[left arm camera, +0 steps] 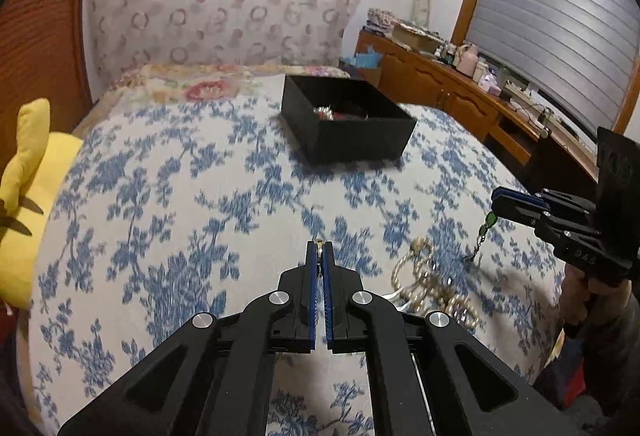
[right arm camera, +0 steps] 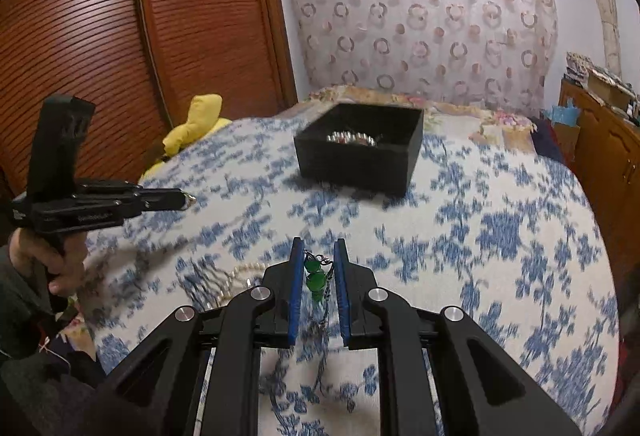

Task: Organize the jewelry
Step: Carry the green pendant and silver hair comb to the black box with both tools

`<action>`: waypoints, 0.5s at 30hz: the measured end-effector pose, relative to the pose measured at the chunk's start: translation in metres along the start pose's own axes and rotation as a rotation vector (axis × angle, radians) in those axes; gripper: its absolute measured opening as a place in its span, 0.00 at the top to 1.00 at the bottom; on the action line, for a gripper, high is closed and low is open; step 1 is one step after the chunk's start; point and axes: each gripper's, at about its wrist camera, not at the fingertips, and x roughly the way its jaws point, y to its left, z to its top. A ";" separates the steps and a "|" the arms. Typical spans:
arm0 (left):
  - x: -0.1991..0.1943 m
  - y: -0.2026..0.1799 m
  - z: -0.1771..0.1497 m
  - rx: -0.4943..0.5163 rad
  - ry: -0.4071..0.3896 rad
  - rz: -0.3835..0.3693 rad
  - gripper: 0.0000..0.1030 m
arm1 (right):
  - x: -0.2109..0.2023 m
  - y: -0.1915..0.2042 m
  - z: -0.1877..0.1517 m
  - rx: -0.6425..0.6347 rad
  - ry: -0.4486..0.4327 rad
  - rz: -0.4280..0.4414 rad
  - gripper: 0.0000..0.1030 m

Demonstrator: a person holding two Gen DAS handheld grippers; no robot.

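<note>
A black open box (left arm camera: 352, 123) with jewelry inside sits on the blue-flowered bedspread (left arm camera: 180, 195); it also shows in the right wrist view (right arm camera: 360, 155). My left gripper (left arm camera: 319, 248) is shut on a small gold-coloured piece (left arm camera: 319, 243) above the bed. My right gripper (right arm camera: 319, 252) holds a green bead pendant (right arm camera: 315, 278) on a dark chain that hangs between its pads; the jaws stand a little apart. The pendant also shows in the left wrist view (left arm camera: 489, 220). A pearl necklace (left arm camera: 432, 288) lies on the bed between the grippers.
A yellow plush toy (left arm camera: 28, 187) lies at the bed's left edge. A wooden dresser (left arm camera: 460, 91) with bottles stands to the right. A brown slatted wardrobe (right arm camera: 120, 35) is on the left. A patterned curtain (right arm camera: 420, 15) hangs behind the bed.
</note>
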 end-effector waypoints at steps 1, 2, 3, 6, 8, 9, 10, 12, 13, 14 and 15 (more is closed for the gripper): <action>0.000 -0.001 0.003 0.005 -0.006 0.001 0.98 | -0.001 0.001 0.005 -0.007 -0.008 -0.001 0.84; 0.000 -0.003 0.007 0.010 -0.012 0.000 0.98 | -0.002 0.003 0.009 -0.014 -0.013 -0.002 0.84; 0.000 -0.003 0.009 0.014 -0.017 -0.001 0.98 | -0.003 0.004 0.014 -0.024 -0.020 -0.004 0.84; 0.000 -0.006 0.018 0.025 -0.030 -0.002 0.98 | -0.005 0.007 0.030 -0.048 -0.040 -0.007 0.84; 0.001 -0.007 0.024 0.031 -0.038 -0.001 0.98 | -0.005 0.008 0.041 -0.062 -0.053 -0.008 0.84; 0.002 -0.007 0.028 0.035 -0.042 0.002 0.98 | -0.005 0.008 0.047 -0.069 -0.059 -0.006 0.84; 0.003 -0.008 0.031 0.040 -0.046 0.005 0.98 | -0.004 0.009 0.053 -0.080 -0.064 -0.006 0.84; 0.005 -0.009 0.037 0.048 -0.052 0.012 0.98 | -0.002 0.009 0.062 -0.097 -0.073 -0.008 0.84; 0.007 -0.009 0.040 0.051 -0.055 0.014 0.98 | -0.001 0.008 0.066 -0.102 -0.077 -0.008 0.84; 0.008 -0.009 0.042 0.052 -0.056 0.015 0.98 | 0.001 0.007 0.070 -0.106 -0.079 -0.008 0.84; 0.010 -0.009 0.045 0.053 -0.056 0.016 0.98 | 0.003 0.006 0.075 -0.110 -0.082 -0.009 0.84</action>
